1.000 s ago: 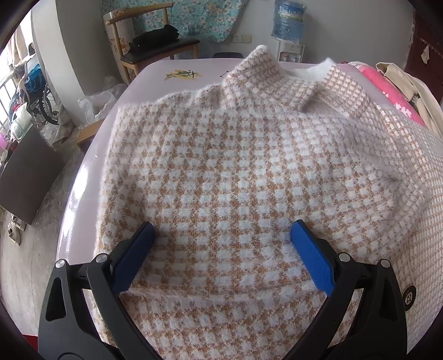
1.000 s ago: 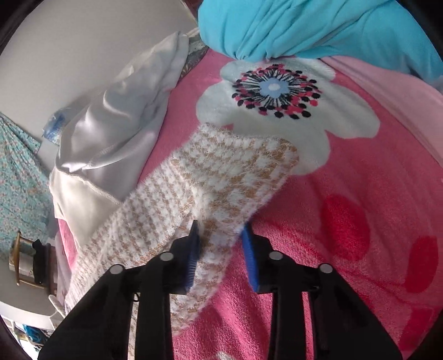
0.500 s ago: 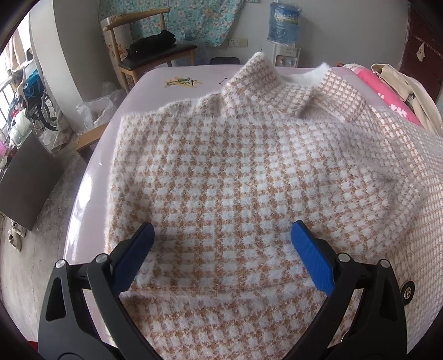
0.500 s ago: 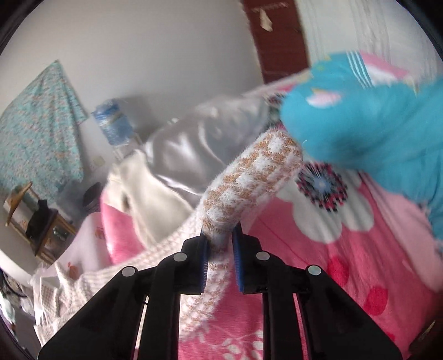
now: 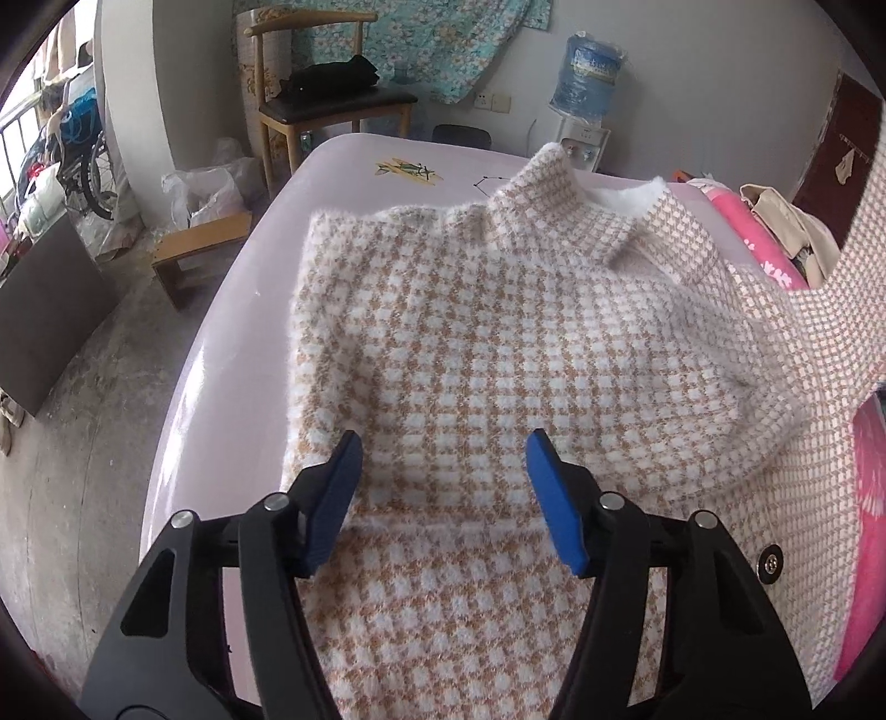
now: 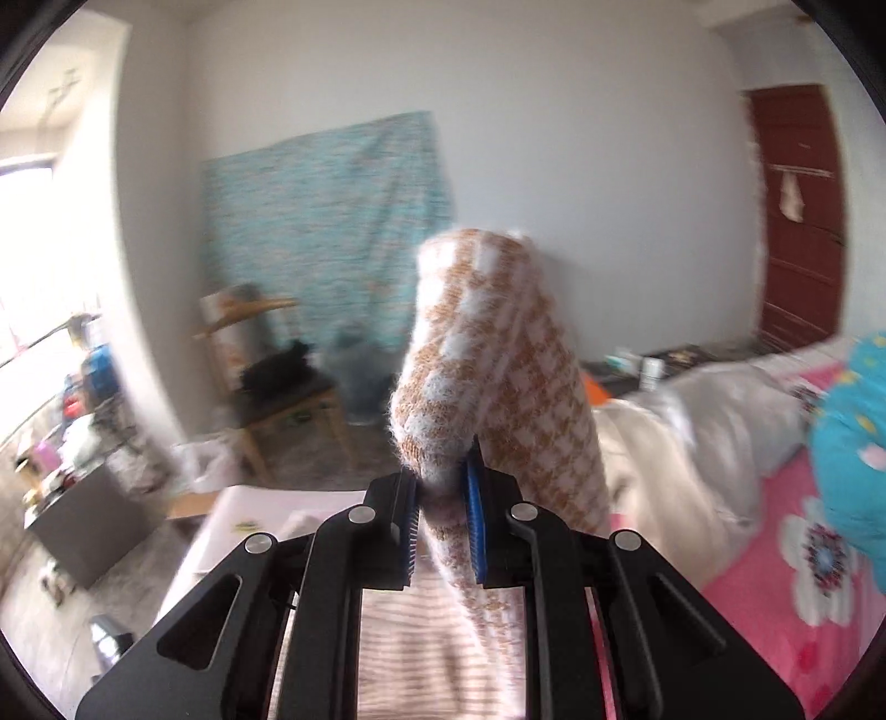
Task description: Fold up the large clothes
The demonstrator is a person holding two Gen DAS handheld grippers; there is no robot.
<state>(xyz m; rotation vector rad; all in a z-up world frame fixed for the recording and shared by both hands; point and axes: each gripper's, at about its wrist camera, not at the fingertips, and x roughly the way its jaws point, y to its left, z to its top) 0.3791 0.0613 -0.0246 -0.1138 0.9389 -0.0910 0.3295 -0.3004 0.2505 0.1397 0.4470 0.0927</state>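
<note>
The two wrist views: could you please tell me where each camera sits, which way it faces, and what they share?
Left wrist: on the left hand-held gripper, angled down at the checked sweater on the pale table; its jaws are closing, pads clear of the knit.
Right wrist: on the right hand-held gripper, facing across the room, clamped on the sweater's sleeve.
Shared: sweater, wooden chair, floral cloth.
</note>
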